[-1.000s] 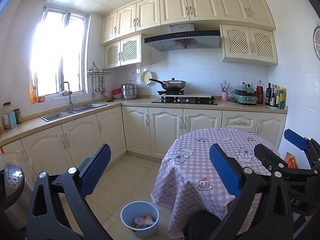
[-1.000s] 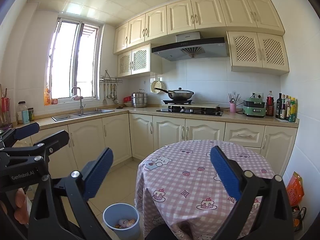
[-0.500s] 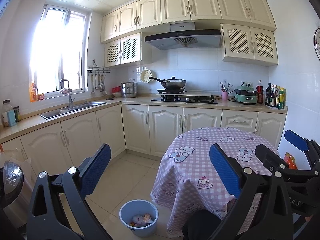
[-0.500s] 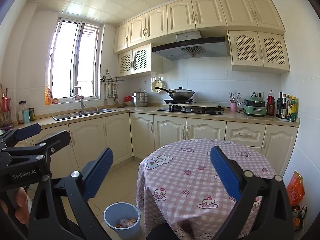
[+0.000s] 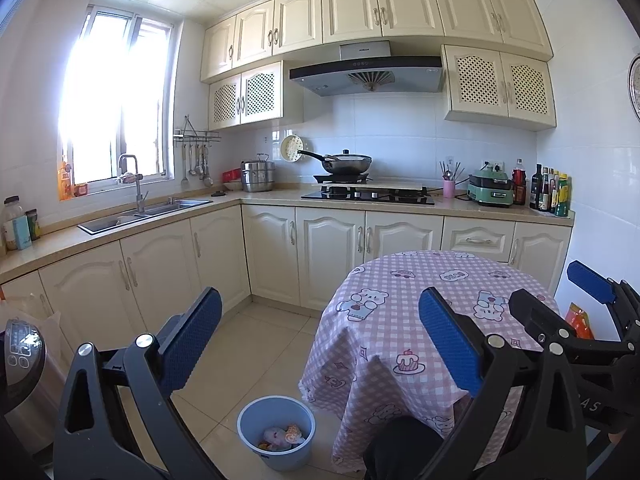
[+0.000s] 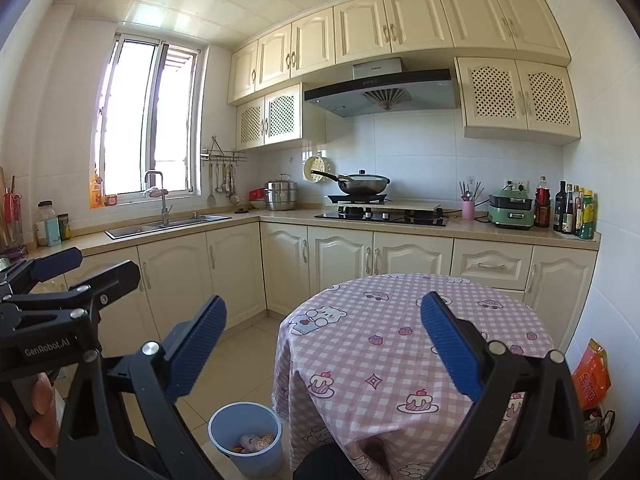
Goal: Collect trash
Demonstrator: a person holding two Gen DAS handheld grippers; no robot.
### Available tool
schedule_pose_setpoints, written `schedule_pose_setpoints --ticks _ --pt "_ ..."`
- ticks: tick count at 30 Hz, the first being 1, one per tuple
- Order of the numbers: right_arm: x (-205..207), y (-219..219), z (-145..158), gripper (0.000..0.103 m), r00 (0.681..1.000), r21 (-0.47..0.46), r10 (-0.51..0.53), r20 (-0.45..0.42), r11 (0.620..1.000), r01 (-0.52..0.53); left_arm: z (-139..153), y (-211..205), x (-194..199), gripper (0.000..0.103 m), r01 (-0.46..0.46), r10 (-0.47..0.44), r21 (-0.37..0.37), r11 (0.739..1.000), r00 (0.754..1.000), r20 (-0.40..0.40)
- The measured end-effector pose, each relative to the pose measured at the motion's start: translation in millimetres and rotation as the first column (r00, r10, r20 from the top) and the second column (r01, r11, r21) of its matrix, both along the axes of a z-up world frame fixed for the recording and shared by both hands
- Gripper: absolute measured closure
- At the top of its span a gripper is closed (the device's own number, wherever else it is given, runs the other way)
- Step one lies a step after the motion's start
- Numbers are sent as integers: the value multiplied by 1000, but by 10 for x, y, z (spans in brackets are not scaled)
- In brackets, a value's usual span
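Observation:
A light blue bin (image 5: 276, 432) stands on the tiled floor left of the round table; it holds crumpled trash (image 5: 282, 436). It also shows in the right wrist view (image 6: 246, 438). My left gripper (image 5: 320, 340) is open and empty, held high above the floor and bin. My right gripper (image 6: 324, 342) is open and empty, raised over the near side of the table with the pink checked cloth (image 6: 400, 340). Each gripper shows at the edge of the other's view.
Cream cabinets run along the left and back walls, with a sink (image 5: 140, 216), a hob with a wok (image 5: 346, 162), bottles (image 5: 550, 192) and a green cooker (image 5: 491, 190). An orange bag (image 6: 592, 376) lies right of the table. An appliance (image 5: 20, 364) stands at left.
Both views have shifted only slightly; the bin sits a little lower and nearer in the left wrist view. Both grippers stay open and empty.

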State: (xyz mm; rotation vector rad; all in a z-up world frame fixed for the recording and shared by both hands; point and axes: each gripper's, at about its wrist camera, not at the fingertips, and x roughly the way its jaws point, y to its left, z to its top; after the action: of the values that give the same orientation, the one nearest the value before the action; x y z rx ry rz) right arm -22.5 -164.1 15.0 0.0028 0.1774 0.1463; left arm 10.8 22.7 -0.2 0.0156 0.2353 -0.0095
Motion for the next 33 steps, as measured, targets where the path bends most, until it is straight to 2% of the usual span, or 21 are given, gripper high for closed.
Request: schedule_pose_setpoints --ticks 33 --pt "14 44 -55 7 1000 -1 7 -11 1000 -7 -27 63 21 8 6 -6 -2 1000 1000 -4"
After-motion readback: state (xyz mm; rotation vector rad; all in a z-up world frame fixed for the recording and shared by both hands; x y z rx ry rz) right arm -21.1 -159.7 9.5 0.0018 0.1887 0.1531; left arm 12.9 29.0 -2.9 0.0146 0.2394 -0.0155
